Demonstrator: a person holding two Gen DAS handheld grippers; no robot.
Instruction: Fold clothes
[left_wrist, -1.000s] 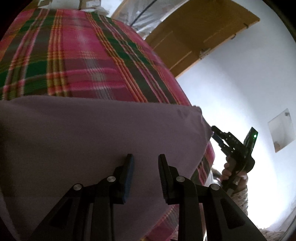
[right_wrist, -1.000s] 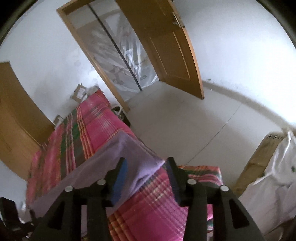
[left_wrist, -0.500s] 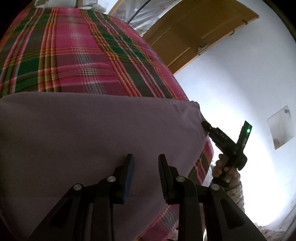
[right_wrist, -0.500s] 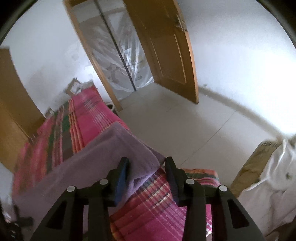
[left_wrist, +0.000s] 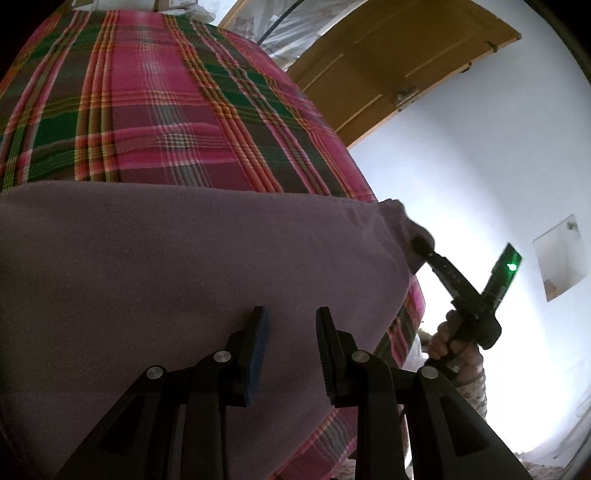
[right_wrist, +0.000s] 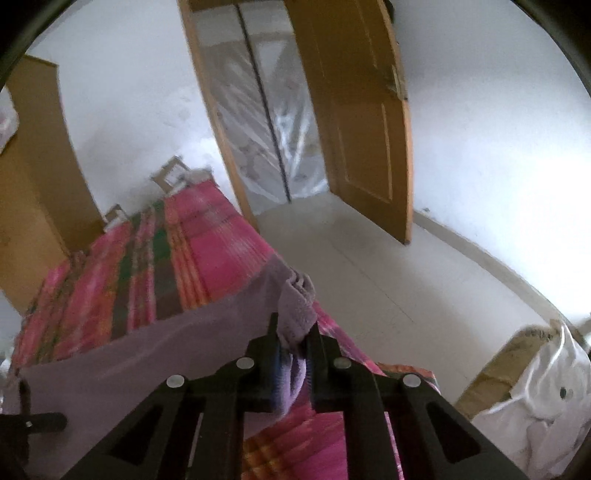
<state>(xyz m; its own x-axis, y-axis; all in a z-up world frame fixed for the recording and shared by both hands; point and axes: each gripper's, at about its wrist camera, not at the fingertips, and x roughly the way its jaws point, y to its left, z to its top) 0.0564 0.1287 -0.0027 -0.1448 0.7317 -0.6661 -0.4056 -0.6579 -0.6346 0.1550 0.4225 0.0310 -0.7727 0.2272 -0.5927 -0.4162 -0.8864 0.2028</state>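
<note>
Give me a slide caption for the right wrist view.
Right gripper pinches a corner of the purple garment above the plaid bedspread.

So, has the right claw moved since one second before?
Yes. The right claw went forward to the corner of the purple cloth on the plaid bed cover and closed on it.

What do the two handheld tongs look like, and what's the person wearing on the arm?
Both tongs, left and right, are black, with angular linkage arms, silver round pivot bolts and ribbed finger pads; one pad on each is blue. The right unit carries a board with a lit green light. The sleeve is pale and patterned.
</note>
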